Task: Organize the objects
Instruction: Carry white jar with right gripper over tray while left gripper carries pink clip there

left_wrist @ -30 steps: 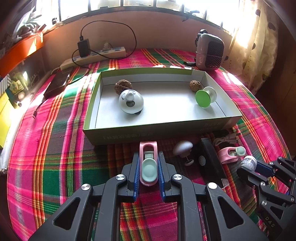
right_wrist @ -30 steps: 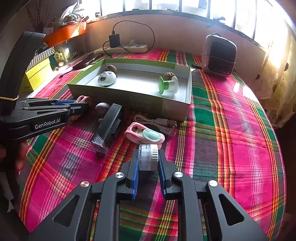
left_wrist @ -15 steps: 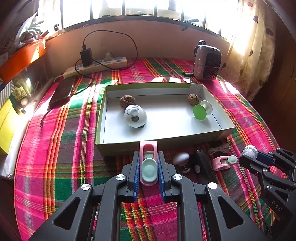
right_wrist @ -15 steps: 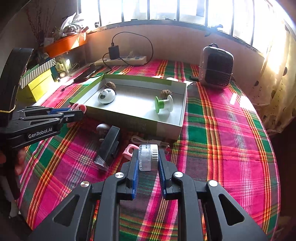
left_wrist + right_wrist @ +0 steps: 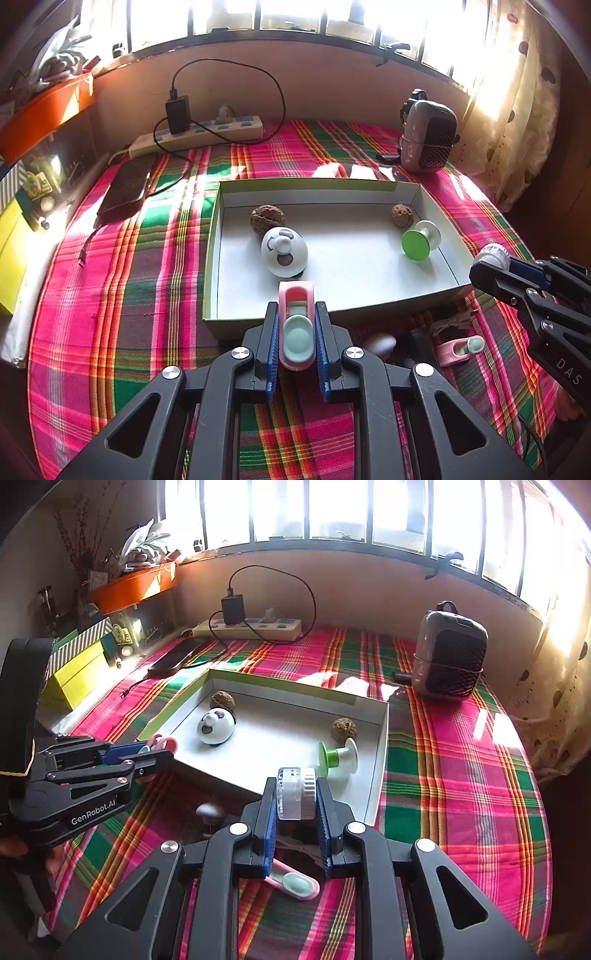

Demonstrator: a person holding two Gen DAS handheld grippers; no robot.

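Plaid-covered table (image 5: 110,295) under a sunlit window, open shallow box (image 5: 212,258) mid-table. Left gripper (image 5: 296,328) clamped on a pink-and-mint clip (image 5: 296,325), held above the box's near edge. Right gripper (image 5: 296,794) clamped on a small white ribbed bottle (image 5: 296,794), over the box's near right corner. Box contents: panda toy (image 5: 283,252) and walnut (image 5: 267,218) toward the far left corner, green spool (image 5: 419,242) and second walnut (image 5: 402,216) at the far right. Another pink clip (image 5: 295,882) lies on the cloth just outside the near edge.
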